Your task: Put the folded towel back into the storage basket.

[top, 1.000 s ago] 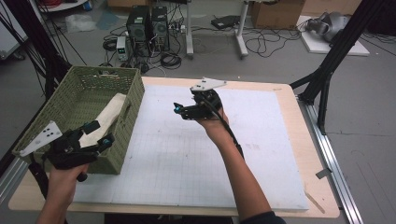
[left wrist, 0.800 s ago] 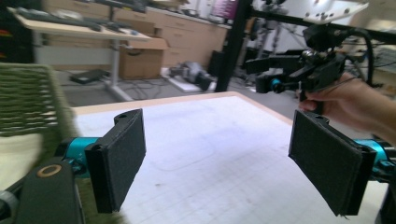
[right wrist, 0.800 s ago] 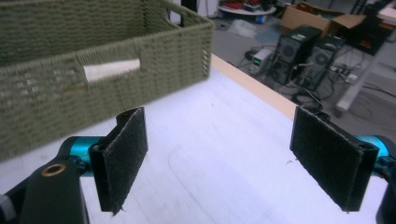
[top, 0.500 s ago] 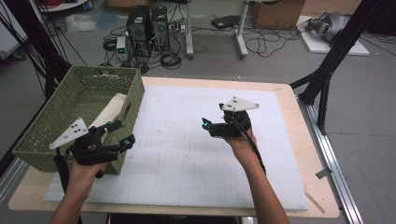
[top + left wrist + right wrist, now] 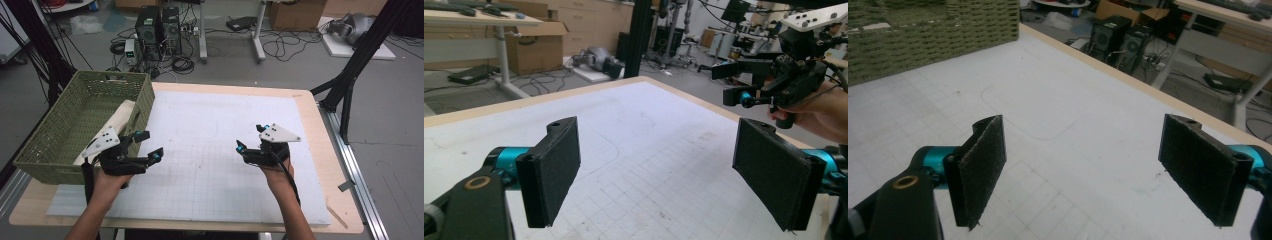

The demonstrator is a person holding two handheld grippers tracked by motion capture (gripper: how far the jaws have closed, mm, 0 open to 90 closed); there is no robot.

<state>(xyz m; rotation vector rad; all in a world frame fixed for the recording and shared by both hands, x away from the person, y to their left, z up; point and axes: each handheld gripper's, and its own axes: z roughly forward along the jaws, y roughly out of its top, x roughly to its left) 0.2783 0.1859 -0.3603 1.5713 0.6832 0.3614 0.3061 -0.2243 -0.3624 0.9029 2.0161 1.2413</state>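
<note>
- Left gripper (image 5: 148,146): held over the near-left part of the mat (image 5: 215,125), just beside the basket (image 5: 47,150). Jaws spread wide, nothing between them; the left gripper view shows bare mat in the gap.
- Right gripper (image 5: 251,137): over the near-right part of the mat, well apart from the left one. Jaws also wide and empty, per the right gripper view.
- Basket: green woven, sits at the left edge of the table (image 5: 320,130), partly on the mat. A pale cloth-like item (image 5: 117,120) lies inside, leaning against the right wall with its top near the rim. What it is exactly, I cannot tell.
- Step, as I judge it: both hands unloaded, item in the basket. Reads as the end of a put-away, or the pause ahead of a pick-out.
- Next move, if the item is to come out: the left gripper is nearest; it would need to rise over the basket wall, then descend onto the item's upper end.
- In the way: only the basket wall between left gripper and item. Mat otherwise bare.
- Around: computer towers (image 5: 157,25) and cables on the floor beyond the table; black frame legs (image 5: 350,75) at right. None near the work.
</note>
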